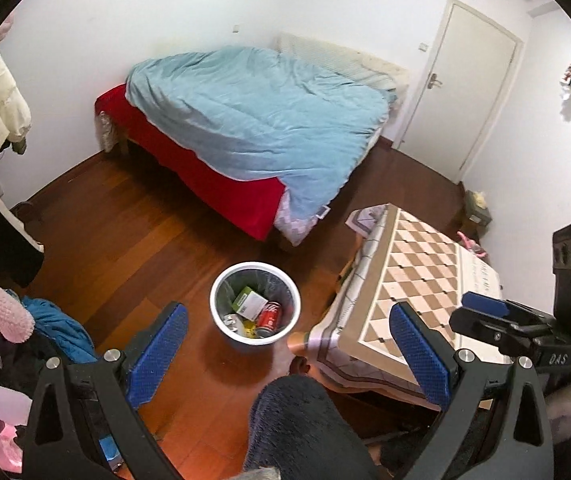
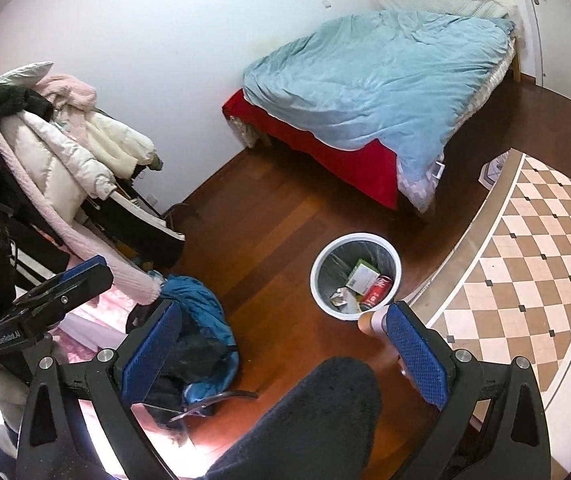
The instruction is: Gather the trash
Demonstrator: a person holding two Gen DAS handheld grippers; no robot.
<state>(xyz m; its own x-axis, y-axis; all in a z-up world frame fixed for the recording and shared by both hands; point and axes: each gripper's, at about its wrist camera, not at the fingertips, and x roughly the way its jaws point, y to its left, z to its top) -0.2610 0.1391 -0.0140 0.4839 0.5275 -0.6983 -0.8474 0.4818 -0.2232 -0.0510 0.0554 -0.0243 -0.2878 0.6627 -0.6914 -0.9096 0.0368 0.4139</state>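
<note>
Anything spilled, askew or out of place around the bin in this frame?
No spill: the red can and green box lie inside the white bin. Only a blue jacket lies heaped on the floor.

Readable markings:

1. "DAS", pale capitals on the black body of the right tongs [image 1: 485,314], seen from the left wrist view.
2. "GenRobot.AI", small pale lettering on the black body of the left tongs [image 2: 85,276], seen from the right wrist view.
3. Red can [image 1: 269,316] in the white bin [image 1: 221,280]: white script, too small to read.
4. Green and white box [image 2: 361,274] in the bin: print illegible.
5. Worktop [image 1: 425,264] edge: faint writing, unreadable.
</note>
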